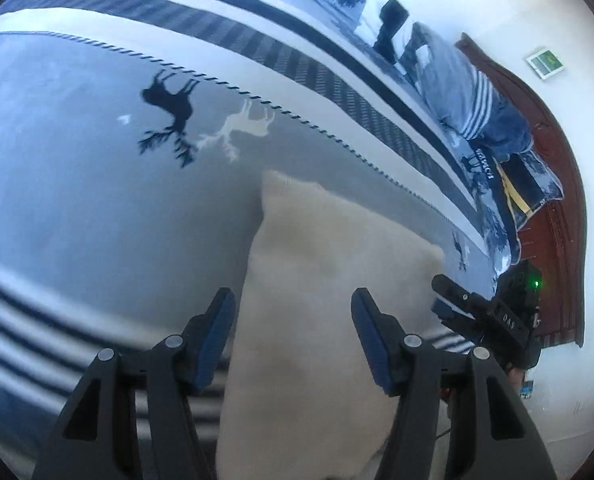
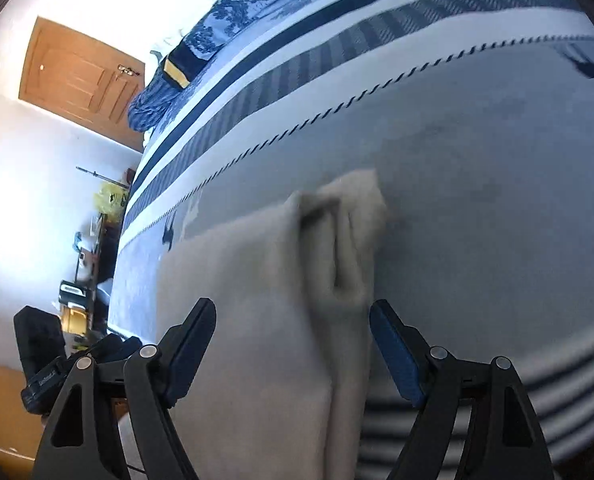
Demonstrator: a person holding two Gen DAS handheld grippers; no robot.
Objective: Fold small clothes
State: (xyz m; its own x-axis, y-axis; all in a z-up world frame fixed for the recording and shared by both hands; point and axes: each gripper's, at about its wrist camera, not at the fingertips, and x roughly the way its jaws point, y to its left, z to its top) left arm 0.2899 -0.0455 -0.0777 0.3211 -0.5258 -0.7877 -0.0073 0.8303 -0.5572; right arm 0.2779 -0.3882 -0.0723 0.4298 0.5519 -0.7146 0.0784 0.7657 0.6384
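A beige knitted garment (image 1: 321, 280) lies flat on the blue-grey bedspread (image 1: 97, 200), running from the near edge toward the middle of the bed. My left gripper (image 1: 293, 304) hovers above it with its jaws open and nothing pressed between the blue pads. In the right wrist view the same garment (image 2: 265, 320) shows a bunched fold (image 2: 337, 240) at its far right corner. My right gripper (image 2: 293, 316) stands wide open over that cloth, holding nothing. The right gripper (image 1: 457, 304) also appears at the right edge of the left wrist view.
The bedspread carries deer figures (image 1: 169, 116) and dark stripes (image 1: 257, 24). Pillows and folded blue bedding (image 1: 477, 100) lie by the red wooden headboard (image 1: 553, 220). A wooden door (image 2: 81, 80) and cluttered shelves (image 2: 97, 240) stand beyond the bed's left side.
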